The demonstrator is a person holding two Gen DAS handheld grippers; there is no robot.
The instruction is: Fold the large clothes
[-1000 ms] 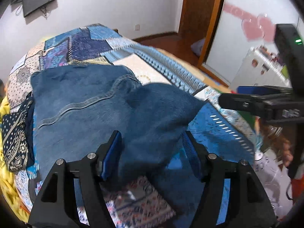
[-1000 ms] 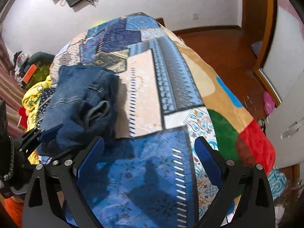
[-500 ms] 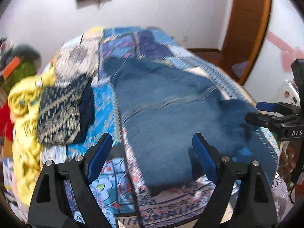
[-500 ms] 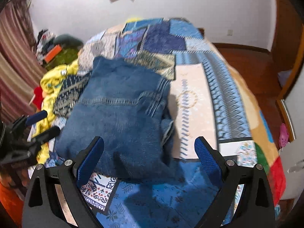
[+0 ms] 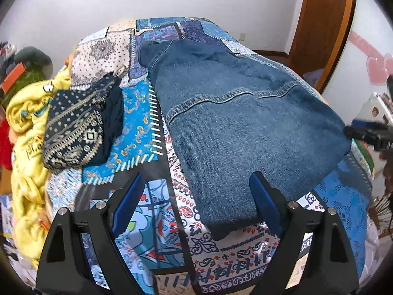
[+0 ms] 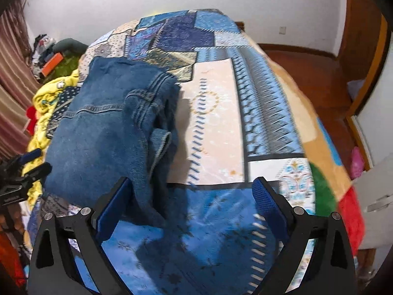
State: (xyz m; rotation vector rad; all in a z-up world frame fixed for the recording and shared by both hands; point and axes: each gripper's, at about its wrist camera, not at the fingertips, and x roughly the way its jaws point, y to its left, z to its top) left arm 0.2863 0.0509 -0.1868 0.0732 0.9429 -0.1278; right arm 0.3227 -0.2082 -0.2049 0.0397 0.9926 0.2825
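A pair of blue jeans (image 5: 240,113) lies folded on the patchwork bedspread (image 5: 137,127); in the right wrist view the jeans (image 6: 103,132) sit at the left with bunched edges on their right side. My left gripper (image 5: 196,196) is open and empty, just short of the jeans' near edge. My right gripper (image 6: 189,201) is open and empty, its left finger (image 6: 115,204) close to the jeans' near corner. The right gripper also shows at the right edge of the left wrist view (image 5: 368,135), and the left gripper at the left edge of the right wrist view (image 6: 22,172).
A folded dark patterned cloth (image 5: 78,125) lies left of the jeans. Yellow clothes (image 5: 27,132) are heaped along the bed's left side. The bedspread (image 6: 245,98) stretches right of the jeans. A wooden door (image 5: 321,22) and white cabinet stand at the right.
My left gripper opened and let go of the jeans, then drew back. The jeans now lie flat on the bed. My right gripper swung left toward the jeans.
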